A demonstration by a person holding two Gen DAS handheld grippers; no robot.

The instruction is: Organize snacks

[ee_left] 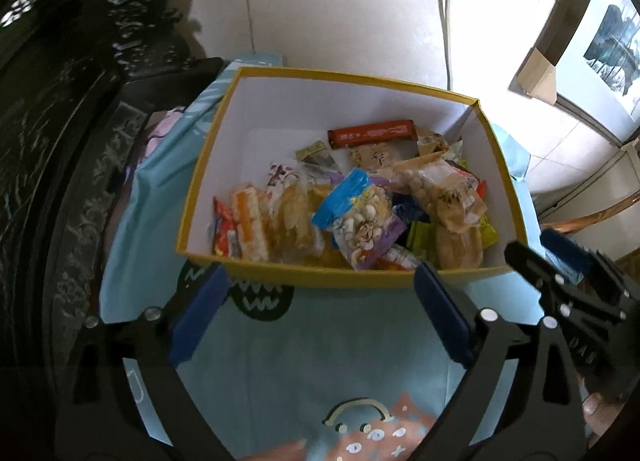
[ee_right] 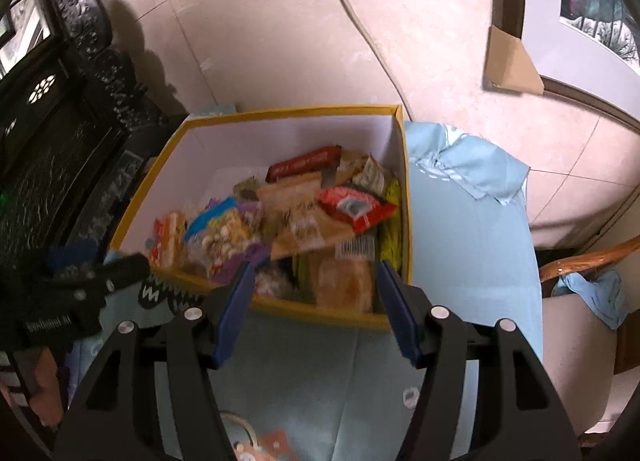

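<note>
A yellow box with a white inside (ee_left: 224, 133) (ee_right: 402, 189) sits on a light blue tablecloth (ee_left: 304, 357) (ee_right: 472, 245). It holds several wrapped snacks: a blue and purple nut bag (ee_left: 360, 221) (ee_right: 224, 233), a dark red bar (ee_left: 374, 133) (ee_right: 304, 163), a red packet (ee_right: 356, 207) and pale biscuit packs (ee_left: 452, 197). My left gripper (ee_left: 322, 281) is open and empty, just in front of the box's near wall. My right gripper (ee_right: 316, 275) is open and empty over the box's near right corner; it also shows in the left wrist view (ee_left: 556, 257).
Dark carved wooden furniture (ee_left: 60, 141) (ee_right: 60, 141) stands to the left. A tiled floor (ee_left: 340, 1) lies beyond the table. A cardboard piece (ee_right: 508, 61) leans by a framed picture at right. A wooden chair with blue cloth (ee_right: 584, 281) stands at right.
</note>
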